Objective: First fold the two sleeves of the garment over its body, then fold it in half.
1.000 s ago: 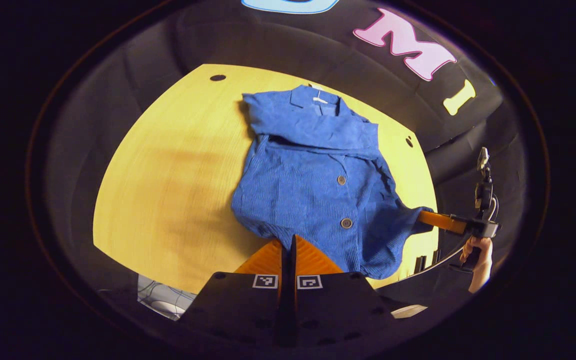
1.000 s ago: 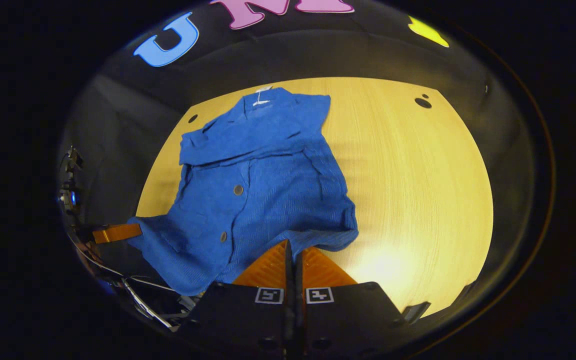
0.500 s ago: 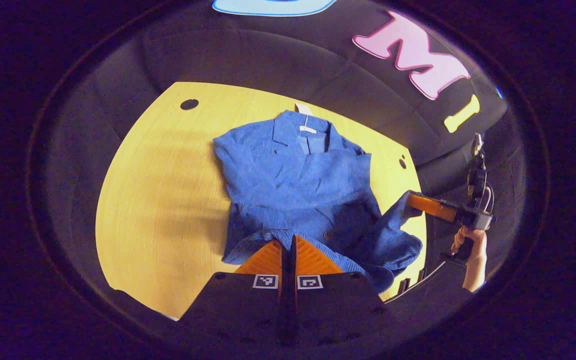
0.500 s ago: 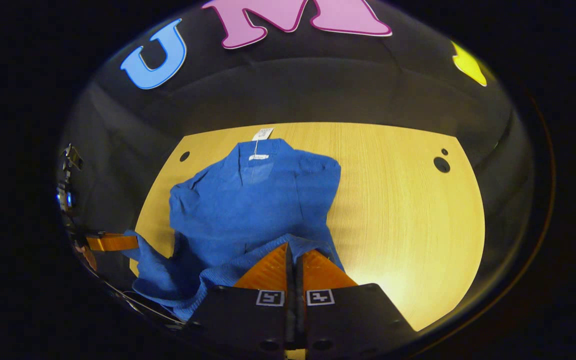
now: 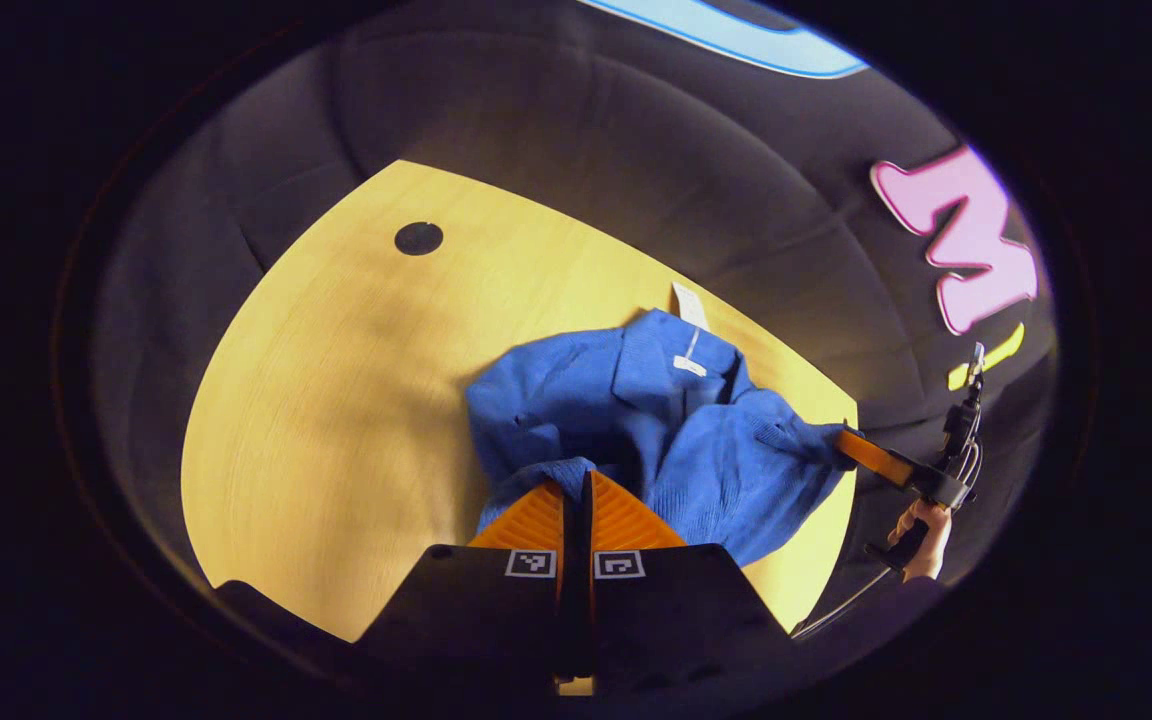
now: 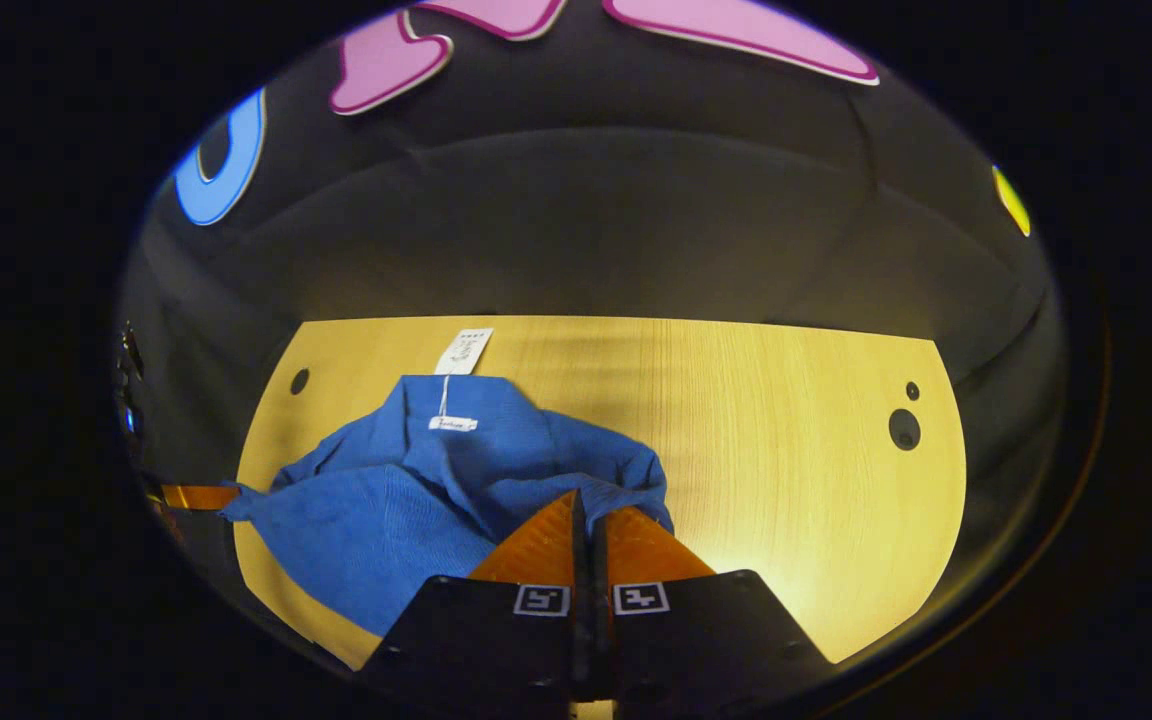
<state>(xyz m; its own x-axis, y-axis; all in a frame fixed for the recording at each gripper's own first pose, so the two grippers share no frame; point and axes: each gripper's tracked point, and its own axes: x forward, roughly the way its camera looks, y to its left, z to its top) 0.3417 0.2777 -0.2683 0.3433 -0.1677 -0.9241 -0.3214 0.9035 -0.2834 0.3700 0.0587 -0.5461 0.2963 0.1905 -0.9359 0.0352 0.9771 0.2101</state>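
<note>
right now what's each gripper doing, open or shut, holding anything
Left gripper: shut on the hem of the blue garment.
Right gripper: shut on the garment's other hem corner, lifted over the table.

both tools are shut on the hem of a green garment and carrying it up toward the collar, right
Not quite: the garment is blue, not green, as the right gripper view shows. The rest holds: the right tool and the left tool are each shut on its hem, carrying it toward the collar, which lies on the wooden table.
</note>
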